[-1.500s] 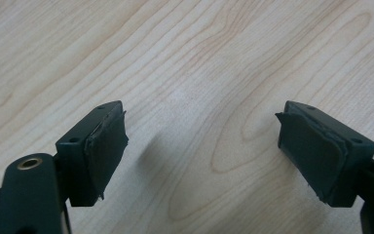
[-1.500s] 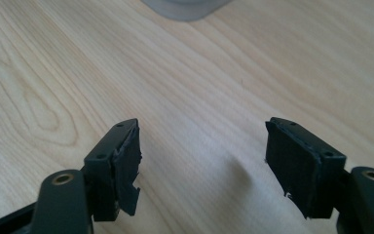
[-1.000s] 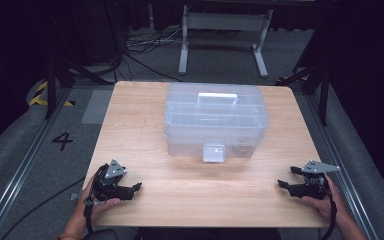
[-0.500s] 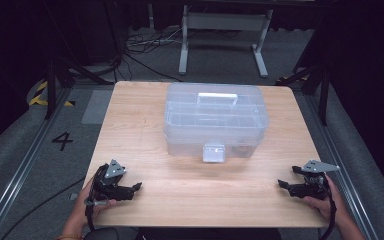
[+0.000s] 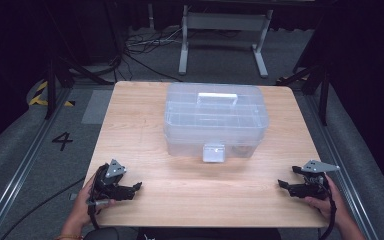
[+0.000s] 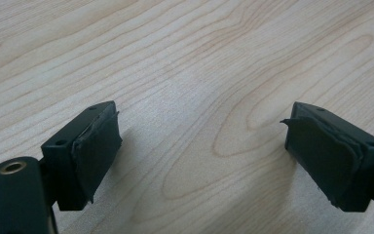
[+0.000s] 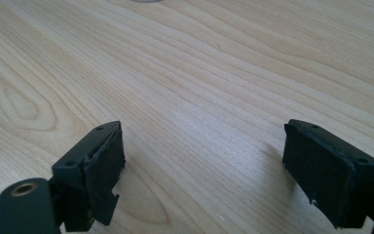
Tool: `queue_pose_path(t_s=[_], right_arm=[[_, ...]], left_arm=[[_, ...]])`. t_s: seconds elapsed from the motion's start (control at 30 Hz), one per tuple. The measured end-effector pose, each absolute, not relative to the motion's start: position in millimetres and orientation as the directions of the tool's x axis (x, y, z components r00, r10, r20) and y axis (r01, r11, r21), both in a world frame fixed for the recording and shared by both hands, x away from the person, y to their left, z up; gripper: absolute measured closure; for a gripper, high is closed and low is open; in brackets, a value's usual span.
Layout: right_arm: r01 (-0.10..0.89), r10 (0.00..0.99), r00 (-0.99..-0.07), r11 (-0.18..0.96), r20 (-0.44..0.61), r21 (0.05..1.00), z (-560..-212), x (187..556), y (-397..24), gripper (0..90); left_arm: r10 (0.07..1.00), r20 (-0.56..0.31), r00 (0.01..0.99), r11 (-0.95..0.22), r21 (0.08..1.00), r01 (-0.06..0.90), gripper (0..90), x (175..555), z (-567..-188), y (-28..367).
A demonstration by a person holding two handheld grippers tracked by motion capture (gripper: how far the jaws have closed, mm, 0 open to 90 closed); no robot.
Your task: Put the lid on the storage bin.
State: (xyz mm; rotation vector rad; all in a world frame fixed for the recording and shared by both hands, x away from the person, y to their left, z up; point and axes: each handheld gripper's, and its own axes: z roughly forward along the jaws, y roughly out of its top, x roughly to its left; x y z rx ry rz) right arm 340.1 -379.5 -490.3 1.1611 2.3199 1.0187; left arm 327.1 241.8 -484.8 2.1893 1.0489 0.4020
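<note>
The high view looks forward and down from above the person's side onto the whole pale wooden worktop (image 5: 190, 190), far enough to take in the floor around it. The left gripper view sits low and close over the wood grain, looking along its two black padded fingers (image 6: 95, 146). The right gripper view does likewise past its own fingers (image 7: 102, 161). All three share the worktop's near surface

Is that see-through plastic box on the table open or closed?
Closed. The clear box has its lid sitting flat on top, handle lying down, and the front latch hangs down over the base.
</note>
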Motion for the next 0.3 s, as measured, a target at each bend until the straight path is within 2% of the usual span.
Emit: queue_pose_path(t_s=[0.3], right_arm=[[0.545, 0.799, -0.602, 0.405, 0.006, 0.734, -490.3, 340.1, -379.5, 15.8]], left_arm=[[0.779, -0.012, 0.626, -0.451, 0.682, 0.575, 12.6, 327.0, -484.8, 241.6]])
